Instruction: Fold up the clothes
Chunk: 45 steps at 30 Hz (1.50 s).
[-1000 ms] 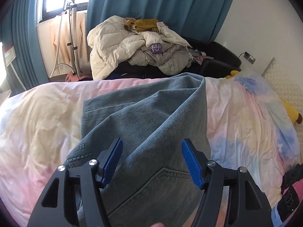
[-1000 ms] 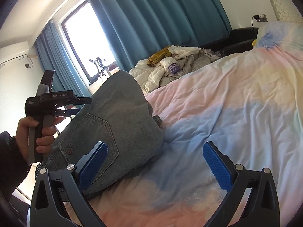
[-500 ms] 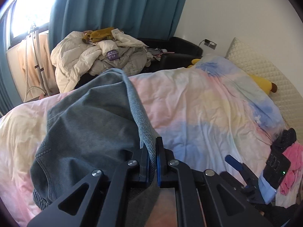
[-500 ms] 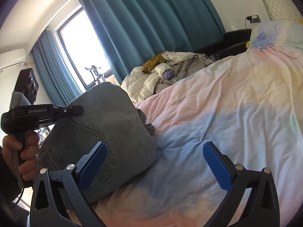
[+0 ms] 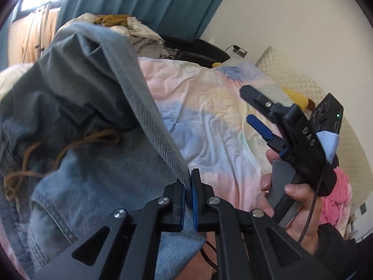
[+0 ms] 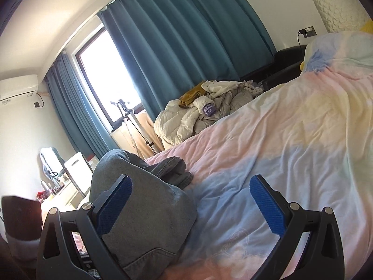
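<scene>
The left gripper (image 5: 188, 200) was clamped tight on a folded edge of the faded blue denim jeans (image 5: 88, 121), lifted above the pastel tie-dye quilt (image 5: 209, 107). The right gripper (image 6: 191, 200) gaped wide, holding nothing, over the quilt beside the jeans.

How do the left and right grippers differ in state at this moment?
The left gripper has its jaws shut on an edge of the jeans; the right gripper has its jaws wide open and holds nothing. The left lifts denim off the bedspread; the right hangs over the bedspread beside the jeans. Both have black frames with blue pads.
</scene>
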{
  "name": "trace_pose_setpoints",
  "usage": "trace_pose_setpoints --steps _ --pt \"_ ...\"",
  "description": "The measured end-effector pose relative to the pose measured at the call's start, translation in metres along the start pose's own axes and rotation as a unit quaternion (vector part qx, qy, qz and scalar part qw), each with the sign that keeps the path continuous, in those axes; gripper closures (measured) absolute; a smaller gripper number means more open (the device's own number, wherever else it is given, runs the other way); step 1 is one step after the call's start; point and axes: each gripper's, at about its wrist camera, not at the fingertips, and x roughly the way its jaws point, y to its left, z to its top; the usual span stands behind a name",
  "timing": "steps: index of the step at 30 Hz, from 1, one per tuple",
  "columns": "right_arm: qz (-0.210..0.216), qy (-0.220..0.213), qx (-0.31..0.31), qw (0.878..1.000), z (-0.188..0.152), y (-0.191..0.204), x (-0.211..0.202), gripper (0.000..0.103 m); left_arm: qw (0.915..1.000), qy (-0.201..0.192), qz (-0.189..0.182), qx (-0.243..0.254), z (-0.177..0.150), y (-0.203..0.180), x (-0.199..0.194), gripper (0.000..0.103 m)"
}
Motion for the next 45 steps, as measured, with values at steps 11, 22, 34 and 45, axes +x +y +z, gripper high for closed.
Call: trace_pose_setpoints --steps 11,22,34,45 --pt "0.043 0.026 -0.062 0.997 -0.014 0.027 0.01 0.0 0.9988 0.014 0.043 0.017 -0.006 -0.007 -0.023 0.087" --pt "0.099 0.097 -0.104 0.985 -0.009 0.063 0.02 0.001 0.9947 -0.084 0.055 0.02 -0.001 0.001 -0.087 0.08" --pt "0.125 0.195 -0.232 0.945 0.099 0.222 0.135 0.006 0.9879 -0.111 0.09 -0.062 0.007 0.07 -0.107 0.079" --pt "-0.003 0.386 -0.343 0.856 0.044 0.316 0.356 0.011 0.9852 -0.108 0.098 -0.09 0.007 0.112 -0.094 0.079"
